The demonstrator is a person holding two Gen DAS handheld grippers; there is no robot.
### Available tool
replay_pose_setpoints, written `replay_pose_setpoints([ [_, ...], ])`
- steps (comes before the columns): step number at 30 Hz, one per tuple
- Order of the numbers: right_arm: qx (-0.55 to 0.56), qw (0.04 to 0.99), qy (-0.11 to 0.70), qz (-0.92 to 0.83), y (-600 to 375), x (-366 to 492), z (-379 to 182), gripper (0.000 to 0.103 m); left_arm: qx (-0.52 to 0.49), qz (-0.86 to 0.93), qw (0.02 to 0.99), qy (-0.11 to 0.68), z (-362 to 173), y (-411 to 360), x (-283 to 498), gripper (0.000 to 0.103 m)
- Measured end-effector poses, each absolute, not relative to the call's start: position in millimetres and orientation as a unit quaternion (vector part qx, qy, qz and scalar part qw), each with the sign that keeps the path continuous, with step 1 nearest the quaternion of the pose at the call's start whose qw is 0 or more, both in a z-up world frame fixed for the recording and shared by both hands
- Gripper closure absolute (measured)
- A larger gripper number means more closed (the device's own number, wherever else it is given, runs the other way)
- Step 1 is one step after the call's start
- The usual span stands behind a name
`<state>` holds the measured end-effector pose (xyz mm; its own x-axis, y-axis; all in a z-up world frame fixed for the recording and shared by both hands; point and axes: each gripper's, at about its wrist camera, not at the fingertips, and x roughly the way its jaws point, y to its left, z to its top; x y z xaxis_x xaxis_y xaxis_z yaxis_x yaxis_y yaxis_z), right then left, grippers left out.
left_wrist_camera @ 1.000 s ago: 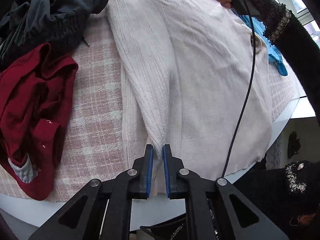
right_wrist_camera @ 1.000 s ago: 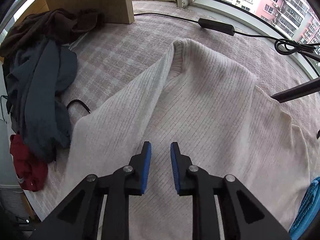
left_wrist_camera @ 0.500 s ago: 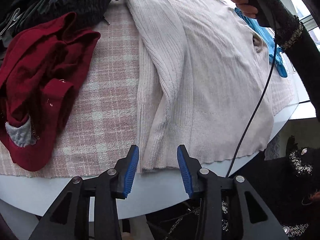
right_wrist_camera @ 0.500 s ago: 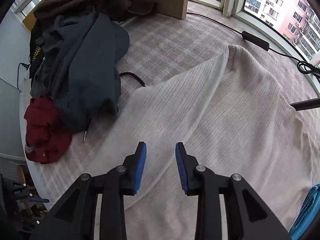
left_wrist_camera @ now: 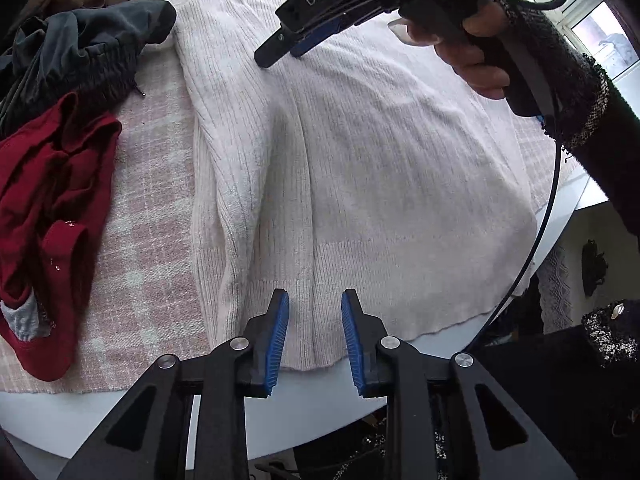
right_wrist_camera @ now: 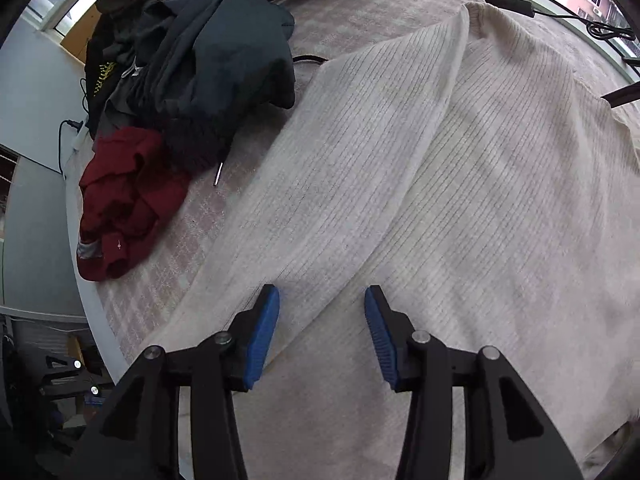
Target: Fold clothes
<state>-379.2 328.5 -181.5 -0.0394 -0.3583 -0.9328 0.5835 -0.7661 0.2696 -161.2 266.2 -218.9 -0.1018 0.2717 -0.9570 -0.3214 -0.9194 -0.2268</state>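
A cream ribbed sweater (left_wrist_camera: 392, 168) lies flat on the pink checked tablecloth (left_wrist_camera: 152, 216), one sleeve (left_wrist_camera: 232, 152) folded down over its body. My left gripper (left_wrist_camera: 314, 332) hangs over the hem at the table's near edge. Its jaws are closing, with the hem between the blue pads (left_wrist_camera: 278, 336) but not pinched. My right gripper (right_wrist_camera: 320, 328) hovers above the folded sleeve (right_wrist_camera: 352, 168) with its jaws opening and nothing held. In the left wrist view, the right gripper (left_wrist_camera: 280, 46) is over the sweater's upper part, in a hand with a dark sleeve.
A red garment (left_wrist_camera: 48, 216) and a dark grey garment (left_wrist_camera: 80, 52) lie heaped on the left of the cloth. The red garment (right_wrist_camera: 120, 200) and the dark pile (right_wrist_camera: 208, 60) also show in the right wrist view. A black cable (right_wrist_camera: 512, 2) runs along the far side. The white table edge (left_wrist_camera: 120, 404) is just below the hem.
My left gripper let go of the sleeve cuff, opened wide, then narrowed and shifted right along the hem. My right gripper slid down along the sleeve toward the near edge while its jaws widened.
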Motion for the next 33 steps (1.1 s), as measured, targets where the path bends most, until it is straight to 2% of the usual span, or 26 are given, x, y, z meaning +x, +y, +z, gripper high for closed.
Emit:
replay_pose_setpoints([
  [4, 0.607, 0.322, 0.1, -0.72, 322, -391, -185, 0.059, -0.637, 0.743, 0.206, 0.014, -222, 263, -168, 0.1],
  [10, 0.583, 0.319, 0.162, -0.73, 303, -381, -183, 0.06, -0.62, 0.738, 0.255, -0.075, -194, 252, -165, 0.1],
  [12, 0.578, 0.319, 0.184, -0.728, 297, -378, -185, 0.059, -0.622, 0.738, 0.255, -0.058, -196, 259, -161, 0.095],
  [13, 0.58, 0.319, 0.19, -0.725, 296, -377, -187, 0.059, -0.633, 0.733, 0.245, -0.049, -199, 257, -160, 0.083],
  [14, 0.579, 0.318, 0.192, -0.725, 296, -376, -187, 0.059, -0.644, 0.727, 0.234, -0.043, -203, 252, -159, 0.078],
  [17, 0.56, 0.304, 0.198, -0.745, 297, -370, -172, 0.059, -0.648, 0.731, 0.207, -0.058, -199, 234, -156, 0.074],
  [19, 0.535, 0.319, 0.205, -0.755, 297, -358, -157, 0.059, -0.633, 0.752, 0.171, -0.067, -190, 214, -153, 0.063],
  [25, 0.555, 0.352, 0.22, -0.721, 297, -352, -169, 0.059, -0.647, 0.749, 0.129, -0.065, -221, 202, -176, 0.063],
  [27, 0.554, 0.354, 0.227, -0.719, 294, -354, -169, 0.059, -0.64, 0.754, 0.139, -0.046, -223, 211, -178, 0.065],
  [29, 0.551, 0.349, 0.209, -0.729, 295, -367, -160, 0.059, -0.635, 0.757, 0.152, -0.033, -223, 218, -179, 0.076],
  [30, 0.548, 0.343, 0.19, -0.739, 298, -377, -152, 0.059, -0.636, 0.755, 0.158, -0.035, -225, 219, -180, 0.094],
  [31, 0.55, 0.328, 0.176, -0.748, 298, -392, -146, 0.058, -0.636, 0.754, 0.16, -0.04, -225, 219, -180, 0.097],
  [33, 0.557, 0.31, 0.136, -0.759, 297, -424, -138, 0.055, -0.635, 0.753, 0.162, -0.047, -226, 217, -182, 0.097],
])
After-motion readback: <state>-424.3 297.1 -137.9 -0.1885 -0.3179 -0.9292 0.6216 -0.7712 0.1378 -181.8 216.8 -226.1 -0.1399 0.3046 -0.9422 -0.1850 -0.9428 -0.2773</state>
